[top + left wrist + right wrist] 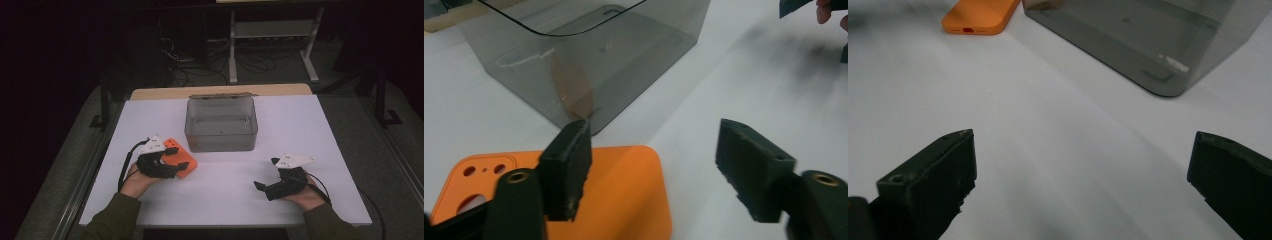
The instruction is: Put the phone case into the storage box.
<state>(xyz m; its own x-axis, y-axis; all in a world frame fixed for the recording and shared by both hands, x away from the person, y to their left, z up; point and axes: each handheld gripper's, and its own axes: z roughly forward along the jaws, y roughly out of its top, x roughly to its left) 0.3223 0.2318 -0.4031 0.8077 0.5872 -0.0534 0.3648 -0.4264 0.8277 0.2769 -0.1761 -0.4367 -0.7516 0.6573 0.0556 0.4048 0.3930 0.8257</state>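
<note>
at the left of the high view, the person's left hand [134, 181] comes up from the bottom edge in an olive-green sleeve [112, 220] and holds the left gripper [167, 161], a black two-jaw tool with a pale three-cornered plate on top and a black cable trailing off its back. its jaws are spread wide and straddle the near part of a flat orange plastic phone case with rounded corners [181, 156], which lies on the white table top [300, 120]. in the left gripper view one jaw hangs over the case [624, 195] and the other stands out over bare table beside it; whether the first jaw touches the case cannot be told. the case's camera cut-outs [485, 169] sit at its far left corner in that view.

just beyond the case, near the middle of the table, stands an open, smoke-grey, see-through plastic box with rounded corners [221, 124]; a faint orange reflection shows in its near wall in the left gripper view [574, 75]. the case lies close by the box's front left corner, outside it.

to the right, well apart from case and box, the right hand [305, 195] holds the right gripper [268, 189] low over bare table. its jaws are spread wide with nothing between them. in the right gripper view the case [980, 15] and the box [1148, 35] lie farther off, side by side.

behind the table a white metal frame [272, 40] stands on the dark floor among cables.
</note>
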